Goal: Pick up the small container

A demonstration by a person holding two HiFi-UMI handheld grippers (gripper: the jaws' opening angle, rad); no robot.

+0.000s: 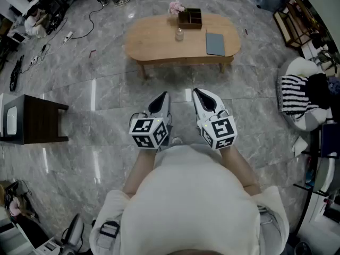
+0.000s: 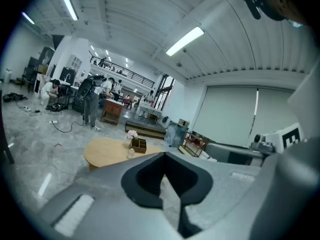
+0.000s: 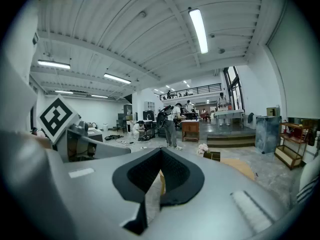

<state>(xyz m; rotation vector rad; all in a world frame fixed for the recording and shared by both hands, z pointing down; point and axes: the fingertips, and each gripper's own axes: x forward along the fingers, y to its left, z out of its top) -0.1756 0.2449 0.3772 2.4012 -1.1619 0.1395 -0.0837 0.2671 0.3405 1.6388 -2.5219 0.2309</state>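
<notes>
Standing on open marble floor (image 1: 106, 89), well short of the table (image 1: 154, 44). Holding the left gripper (image 1: 163, 96) and right gripper (image 1: 200, 92) side by side at the waist, tips toward the table, both closed on nothing. Straight ahead across bare floor: the jar (image 1: 179, 34), upright on the table's middle, just in front of a box (image 1: 190, 18), well in from every edge, with a book (image 1: 215, 43) apart to its right. Hemmed at the left by a dark stand (image 1: 37, 118) and at the right by a seat with striped cloth (image 1: 294, 94); wide room between.

Only from the head: the book, the stand, the cloth. Only from the gripper views: ceiling lights (image 3: 199, 30) and people (image 2: 92, 101) working far behind the table. From the left gripper view, jar (image 2: 131, 153) and box just above the closed tips. From the right gripper view, box (image 3: 212, 156) and table end to the right of the tips; jar not made out there.
</notes>
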